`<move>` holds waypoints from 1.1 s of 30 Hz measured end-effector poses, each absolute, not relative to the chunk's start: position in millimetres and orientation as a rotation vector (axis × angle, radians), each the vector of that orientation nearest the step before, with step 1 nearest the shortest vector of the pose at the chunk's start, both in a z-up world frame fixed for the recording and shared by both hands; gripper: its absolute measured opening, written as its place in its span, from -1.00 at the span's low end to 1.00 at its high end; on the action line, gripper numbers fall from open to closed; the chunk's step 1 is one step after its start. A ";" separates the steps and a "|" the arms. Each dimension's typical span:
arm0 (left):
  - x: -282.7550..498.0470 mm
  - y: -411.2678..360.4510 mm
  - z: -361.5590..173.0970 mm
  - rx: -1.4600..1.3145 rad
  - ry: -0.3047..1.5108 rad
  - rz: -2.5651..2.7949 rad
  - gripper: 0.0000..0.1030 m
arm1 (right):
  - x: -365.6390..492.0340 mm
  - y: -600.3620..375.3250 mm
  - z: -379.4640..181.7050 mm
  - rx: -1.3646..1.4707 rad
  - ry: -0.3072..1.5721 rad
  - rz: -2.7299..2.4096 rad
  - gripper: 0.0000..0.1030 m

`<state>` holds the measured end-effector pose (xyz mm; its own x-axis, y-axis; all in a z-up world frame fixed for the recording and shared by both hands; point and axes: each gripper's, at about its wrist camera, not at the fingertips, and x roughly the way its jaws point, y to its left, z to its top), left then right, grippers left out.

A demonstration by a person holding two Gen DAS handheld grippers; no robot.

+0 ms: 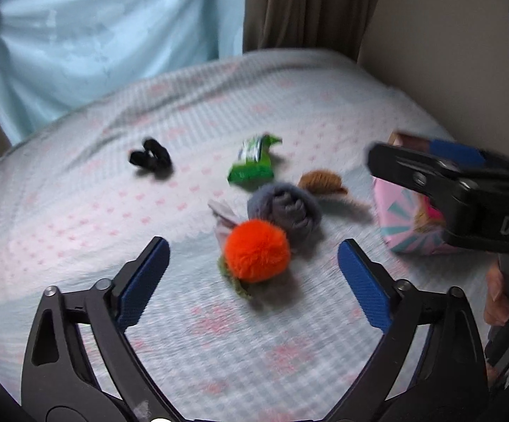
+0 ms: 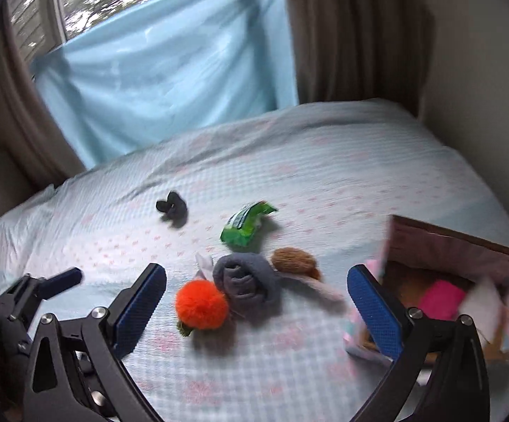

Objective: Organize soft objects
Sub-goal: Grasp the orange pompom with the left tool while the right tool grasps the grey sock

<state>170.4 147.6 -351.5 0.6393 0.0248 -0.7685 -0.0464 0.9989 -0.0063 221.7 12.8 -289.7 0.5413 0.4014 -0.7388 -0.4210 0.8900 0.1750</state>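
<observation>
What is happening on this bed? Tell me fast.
A person is sorting soft things on the bed with a claw in each hand. Both the left claw and the right claw are open and empty, above the orange pompom and the grey rolled sock. Nothing is picked up yet. An open pink box with some items in it sits to the right.

Motion-blurred pink box (image 2: 441, 281), contents unclear, edge-cropped right tongs (image 1: 427, 172)
</observation>
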 end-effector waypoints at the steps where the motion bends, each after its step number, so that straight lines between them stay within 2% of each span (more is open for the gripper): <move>1: 175.4 146.8 -364.0 -0.015 0.881 0.038 0.76 | 227.1 16.0 -299.5 -0.026 0.880 0.498 0.98; 9: 208.2 142.4 -431.0 0.012 0.892 0.063 0.56 | 263.8 43.9 -389.7 -0.045 0.998 0.572 0.80; 13: 218.3 142.0 -451.9 0.007 0.913 0.076 0.54 | 273.7 56.9 -417.9 -0.071 1.040 0.615 0.72; 15: 220.3 139.7 -457.5 0.018 0.922 0.070 0.54 | 278.6 63.2 -428.1 -0.089 1.062 0.639 0.56; 17: 221.7 137.8 -462.2 0.033 0.932 0.063 0.51 | 283.6 68.1 -435.6 -0.091 1.080 0.653 0.52; 22: 227.5 140.8 -471.4 0.030 0.975 0.058 0.24 | 293.9 72.2 -441.5 -0.069 1.094 0.660 0.52; 24: 229.0 143.0 -474.2 0.021 0.988 0.058 -0.05 | 296.6 76.2 -446.5 -0.083 1.113 0.658 0.48; 26: 231.1 146.4 -477.5 0.012 1.006 0.055 -0.25 | 297.6 78.9 -449.6 -0.081 1.121 0.656 0.44; 28: 232.2 148.9 -479.6 0.005 1.015 0.050 -0.34 | 298.4 78.3 -449.4 -0.067 1.117 0.657 0.33; 30: 232.2 149.7 -478.5 0.006 1.009 0.045 -0.41 | 299.1 77.0 -447.9 -0.057 1.112 0.658 0.13; 33: 231.1 149.6 -475.6 0.004 1.000 0.041 -0.45 | 299.1 75.9 -445.7 -0.048 1.110 0.654 -0.05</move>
